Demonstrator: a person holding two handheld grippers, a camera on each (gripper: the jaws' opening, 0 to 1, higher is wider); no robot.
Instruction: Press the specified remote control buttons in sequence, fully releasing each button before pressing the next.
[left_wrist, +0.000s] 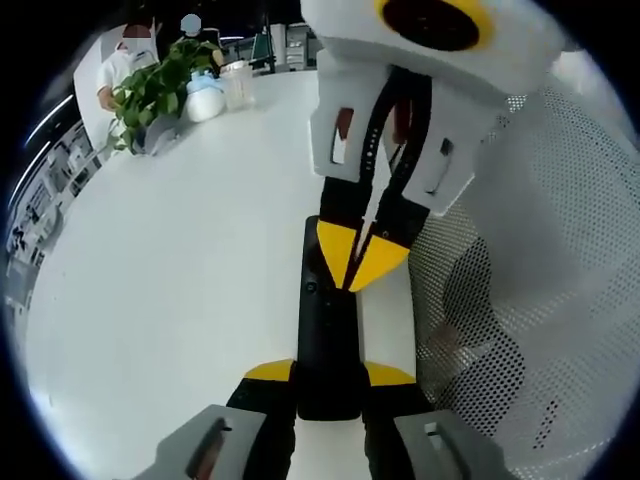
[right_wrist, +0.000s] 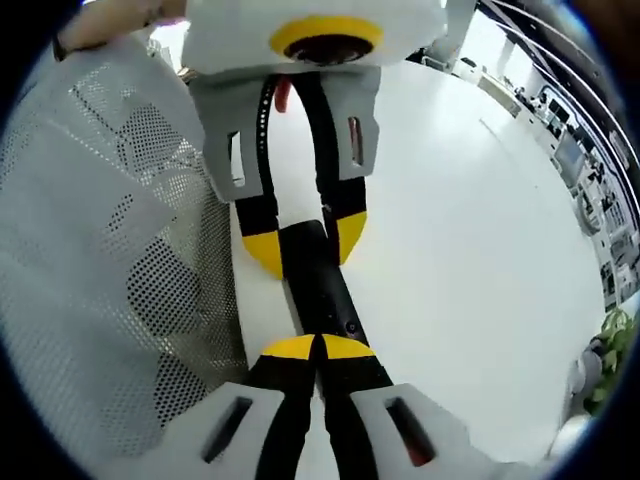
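A long black remote (left_wrist: 325, 340) lies over the white table, and my left gripper (left_wrist: 328, 373) is shut on its near end, one yellow pad on each side. My right gripper (left_wrist: 362, 258) comes in from the top of the left gripper view. It is shut, and its yellow tips press together down onto the remote's upper face. In the right gripper view, the shut tips of my right gripper (right_wrist: 319, 347) sit on the remote (right_wrist: 318, 275) next to a small button. My left gripper (right_wrist: 305, 240) clamps the far end.
The white table (left_wrist: 180, 260) stretches wide to the left. A white mesh chair (left_wrist: 560, 250) stands close beside the remote, and shows as the mesh chair (right_wrist: 100, 230) in the right gripper view. A potted plant (left_wrist: 155, 90), bottles (left_wrist: 205, 98) and a person (left_wrist: 125, 60) are at the far edge.
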